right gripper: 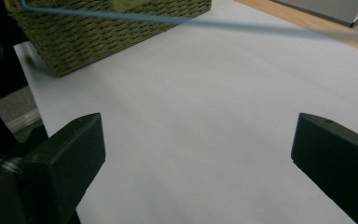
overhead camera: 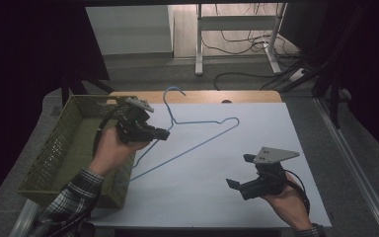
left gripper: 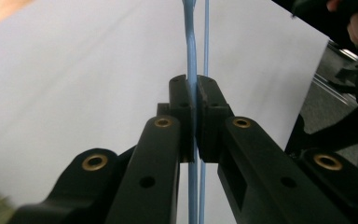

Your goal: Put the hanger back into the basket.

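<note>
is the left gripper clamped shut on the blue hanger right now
Yes, shut. The left gripper has both jaws pressed against the blue hanger wire.

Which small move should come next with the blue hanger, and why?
Probably carry the hanger left, over the basket. The left gripper is already shut on its wire, the basket sits open beside it, and the right gripper waits open and empty.
</note>
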`<state>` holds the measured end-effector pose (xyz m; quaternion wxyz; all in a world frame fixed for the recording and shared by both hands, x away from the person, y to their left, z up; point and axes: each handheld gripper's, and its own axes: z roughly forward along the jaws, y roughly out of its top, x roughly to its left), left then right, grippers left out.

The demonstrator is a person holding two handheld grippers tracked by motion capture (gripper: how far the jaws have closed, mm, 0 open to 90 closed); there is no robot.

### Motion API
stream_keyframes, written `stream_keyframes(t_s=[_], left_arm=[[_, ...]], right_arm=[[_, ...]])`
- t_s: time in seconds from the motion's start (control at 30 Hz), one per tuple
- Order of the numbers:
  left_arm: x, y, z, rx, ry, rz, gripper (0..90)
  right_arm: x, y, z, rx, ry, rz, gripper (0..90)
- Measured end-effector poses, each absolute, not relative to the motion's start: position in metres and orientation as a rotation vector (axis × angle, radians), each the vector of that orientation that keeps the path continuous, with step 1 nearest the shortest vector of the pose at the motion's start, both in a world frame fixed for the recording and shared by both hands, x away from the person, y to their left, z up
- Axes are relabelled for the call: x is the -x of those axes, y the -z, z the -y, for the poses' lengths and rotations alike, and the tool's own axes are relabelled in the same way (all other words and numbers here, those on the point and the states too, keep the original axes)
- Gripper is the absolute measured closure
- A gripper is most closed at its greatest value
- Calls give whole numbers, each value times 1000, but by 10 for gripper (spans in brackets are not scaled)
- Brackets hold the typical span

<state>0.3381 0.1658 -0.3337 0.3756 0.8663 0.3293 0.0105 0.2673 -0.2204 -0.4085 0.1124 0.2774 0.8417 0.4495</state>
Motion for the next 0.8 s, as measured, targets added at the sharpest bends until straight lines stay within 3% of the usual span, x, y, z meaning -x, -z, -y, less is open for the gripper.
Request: stream_keyframes(t_s=[0.43, 0.8], left_arm=[[-336, 304, -234, -2197, -174, -954, 874], [-331, 312, -298, -2158, -250, -1070, 874]], right_arm=[[-257, 425, 241, -949, -1341, -2444, 7], [-248, 437, 256, -997, -1315, -2411, 7]])
